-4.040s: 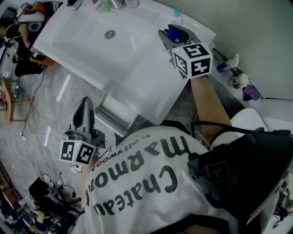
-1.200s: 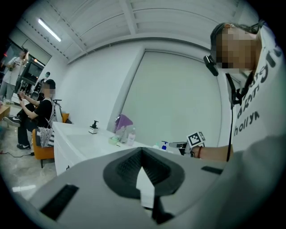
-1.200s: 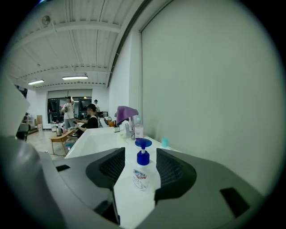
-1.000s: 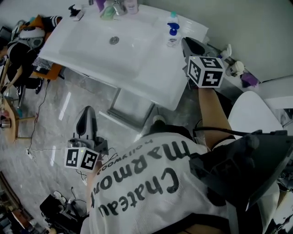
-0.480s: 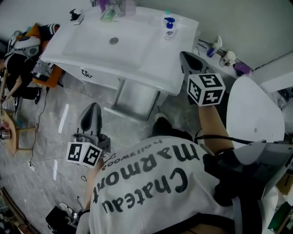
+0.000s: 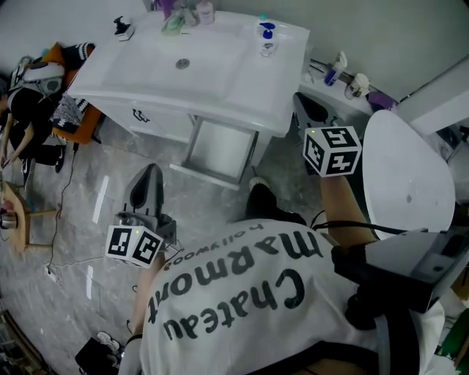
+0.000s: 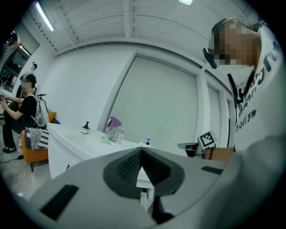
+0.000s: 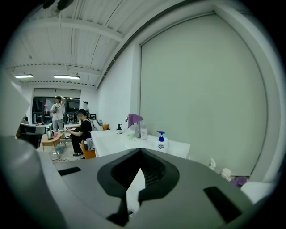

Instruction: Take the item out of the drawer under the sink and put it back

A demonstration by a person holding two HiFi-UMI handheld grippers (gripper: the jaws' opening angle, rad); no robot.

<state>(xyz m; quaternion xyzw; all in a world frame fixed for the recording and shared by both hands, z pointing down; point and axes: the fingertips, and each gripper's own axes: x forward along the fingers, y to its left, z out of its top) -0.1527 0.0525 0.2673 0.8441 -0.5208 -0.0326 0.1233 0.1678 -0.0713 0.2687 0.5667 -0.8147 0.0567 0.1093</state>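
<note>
- Since four seconds ago the pump bottle has left the right gripper, which then carried it over the counter. That gripper has drawn back off the counter's right end, and the counter now lies farther from the wearer.
- Present position of the pump bottle: upright, blue head uppermost, on the back right corner of the counter, clear of the basin. It sits on top rather than stowed below, so I judge the return step outstanding.
- Below the counter edge a white drawer front with a dark handle appears flush. Beside it stands a grey framed panel; whether that is a drawer pulled out cannot be told.
- Jaws of the right gripper meet at the tips with nothing between them. It is well apart from the bottle and next to a white rounded fixture.
- Likewise clenched and empty, the left gripper hangs low over the floor, pointing toward the counter. Neither gripper is placed for a grasp.
- Toiletries, one of them purple, line the counter's back edge. A spray bottle stands on the ledge to the right, and a seated person is at far left.
- Legible writing: the shirt reads "Chateau Marmon…" with a smaller "Hollywoo…" line. The bottle label is too small to read.
</note>
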